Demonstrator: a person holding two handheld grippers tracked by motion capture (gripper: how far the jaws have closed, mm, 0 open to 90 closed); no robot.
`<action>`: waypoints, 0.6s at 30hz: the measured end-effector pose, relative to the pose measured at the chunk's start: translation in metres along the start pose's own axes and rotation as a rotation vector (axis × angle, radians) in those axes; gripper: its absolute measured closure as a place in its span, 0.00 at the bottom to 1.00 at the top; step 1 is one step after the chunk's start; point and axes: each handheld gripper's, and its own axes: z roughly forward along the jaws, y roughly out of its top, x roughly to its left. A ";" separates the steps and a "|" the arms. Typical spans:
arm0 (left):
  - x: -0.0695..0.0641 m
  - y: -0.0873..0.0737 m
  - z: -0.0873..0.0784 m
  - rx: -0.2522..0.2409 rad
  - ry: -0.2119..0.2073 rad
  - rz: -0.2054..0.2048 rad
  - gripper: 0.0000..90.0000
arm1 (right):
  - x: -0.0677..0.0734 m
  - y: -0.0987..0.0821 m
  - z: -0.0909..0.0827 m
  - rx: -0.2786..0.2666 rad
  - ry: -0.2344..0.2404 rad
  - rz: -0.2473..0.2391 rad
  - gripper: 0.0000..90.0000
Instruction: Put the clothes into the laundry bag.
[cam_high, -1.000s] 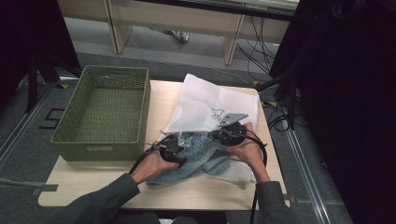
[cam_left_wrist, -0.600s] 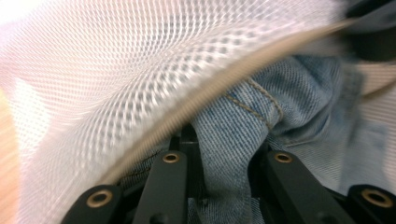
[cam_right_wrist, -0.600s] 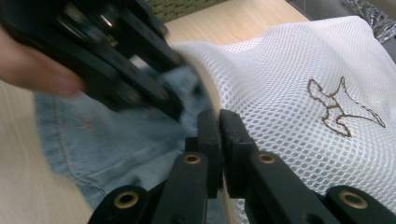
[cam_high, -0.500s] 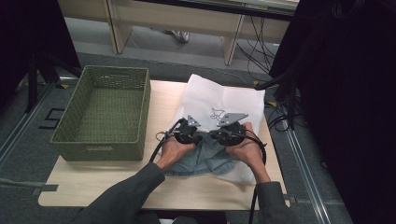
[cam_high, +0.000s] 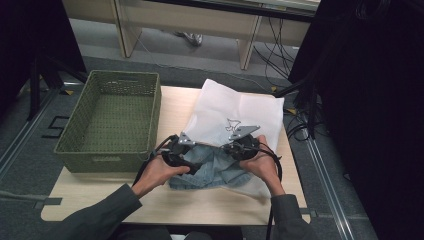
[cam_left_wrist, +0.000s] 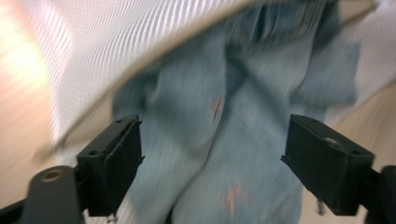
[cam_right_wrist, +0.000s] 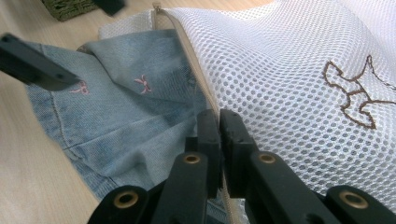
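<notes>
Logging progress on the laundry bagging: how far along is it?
Partly done: the denim garment is part inside the white mesh bag. In hand: the right tool pinches the bag's zipper edge; the left tool has just opened over the denim. Left: push the rest in.

A light-blue denim garment (cam_high: 212, 170) with small pink bows lies crumpled, half inside the open mouth of a white mesh laundry bag (cam_high: 240, 112) lying flat.

Motion blur smears the denim garment (cam_left_wrist: 224, 140) and mesh bag (cam_left_wrist: 93, 56).
</notes>
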 end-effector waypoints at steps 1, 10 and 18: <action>-0.001 -0.006 0.000 0.017 0.006 0.002 0.17 | 0.000 0.000 0.000 0.001 -0.001 -0.001 0.98; 0.007 -0.029 0.041 0.139 0.031 0.086 0.29 | 0.001 0.000 0.000 0.002 -0.004 -0.008 0.98; -0.005 0.005 0.036 0.028 -0.036 0.112 0.92 | 0.005 0.004 -0.001 -0.009 0.019 -0.005 0.99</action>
